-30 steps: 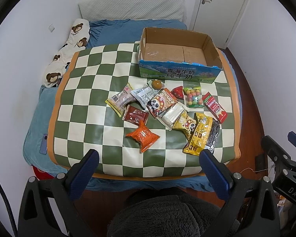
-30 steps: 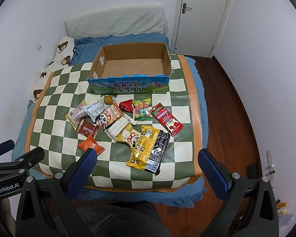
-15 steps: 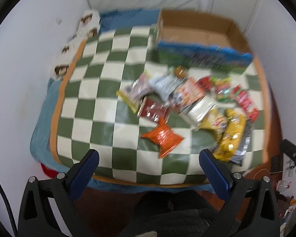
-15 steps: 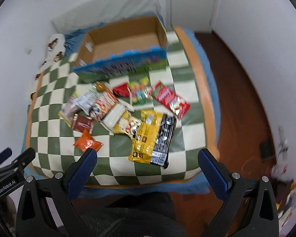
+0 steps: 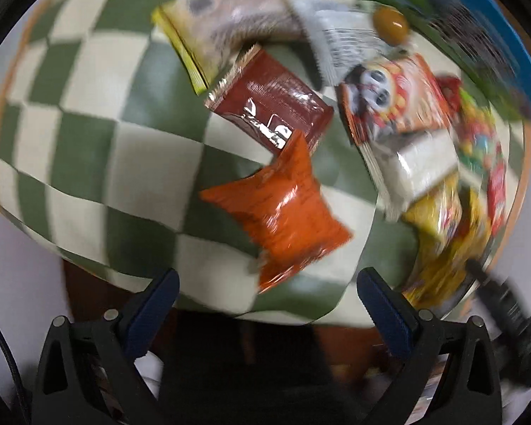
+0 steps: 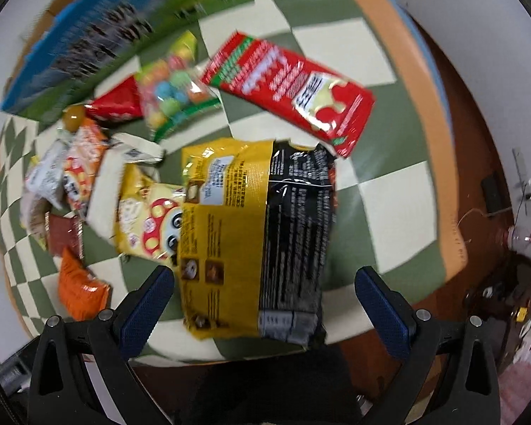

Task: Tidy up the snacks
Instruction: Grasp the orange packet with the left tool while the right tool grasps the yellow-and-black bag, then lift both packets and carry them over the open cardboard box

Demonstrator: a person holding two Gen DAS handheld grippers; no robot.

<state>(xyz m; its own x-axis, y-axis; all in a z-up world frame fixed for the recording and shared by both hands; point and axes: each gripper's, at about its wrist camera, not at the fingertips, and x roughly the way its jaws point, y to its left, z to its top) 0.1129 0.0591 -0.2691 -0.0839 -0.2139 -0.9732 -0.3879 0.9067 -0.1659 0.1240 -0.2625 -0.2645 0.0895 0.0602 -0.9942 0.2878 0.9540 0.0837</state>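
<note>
Orange snack packet (image 5: 283, 209) on checkered mat (image 5: 88, 148), between wide-spread blue fingers (image 5: 155, 304).

Left wrist view: close above the green-and-cream checkered mat (image 5: 88, 134), tilted down, centred on the crinkled orange foil packet (image 5: 283, 209). Right wrist view: equally close, facing the yellow-and-black snack bag (image 6: 255, 241). Shared: orange packet (image 6: 79, 288), blue-green cardboard box (image 6: 124, 32).

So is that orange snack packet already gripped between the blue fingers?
No, the orange packet lies loose on the checkered mat, ahead of the open left gripper.
</note>
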